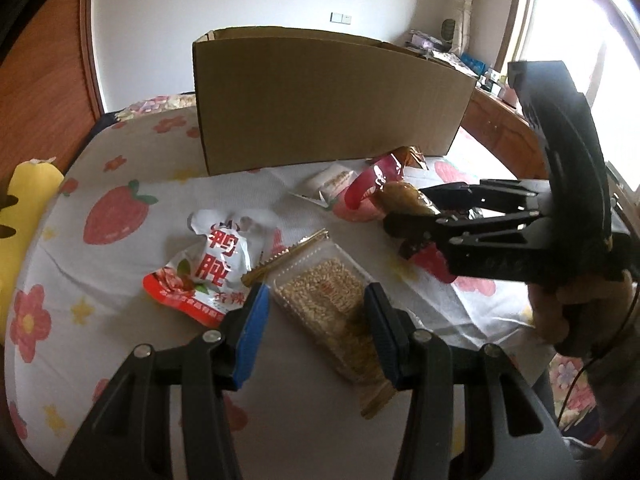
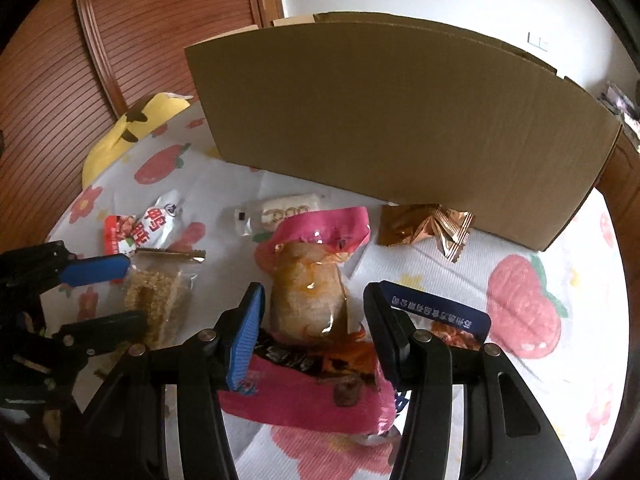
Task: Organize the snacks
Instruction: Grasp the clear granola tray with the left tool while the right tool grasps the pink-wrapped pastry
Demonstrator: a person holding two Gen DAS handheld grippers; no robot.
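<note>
Here the bed (image 1: 132,168) is the biggest thing, with a white sheet full of red strawberries and flowers. A tall brown cardboard box (image 1: 320,100) stands at the far edge of the bed. A yellow pillow (image 1: 24,200) lies at the left edge.

The snacks lie on the sheet in front of the box. A pink bag with a clear window (image 2: 316,304) lies nearest the right edge, and something brown and round shows through the window. A clear pack of pale noodle-like snack (image 1: 332,312) lies in the middle. A white and red bag with big red letters (image 1: 208,264) lies just left of it, touching its gold end. A shiny copper wrapper (image 2: 424,226) lies right against the bottom of the box. A small white roll pack (image 2: 280,210) lies between the box and the pink bag.

The left gripper (image 1: 316,320) is spread wide, with one blue finger on each side of the noodle pack. It is not squeezing anything. The right gripper (image 2: 314,320) is spread wide too, with its fingers on both sides of the pink bag's window. I cannot tell if the fingers touch the bag.
</note>
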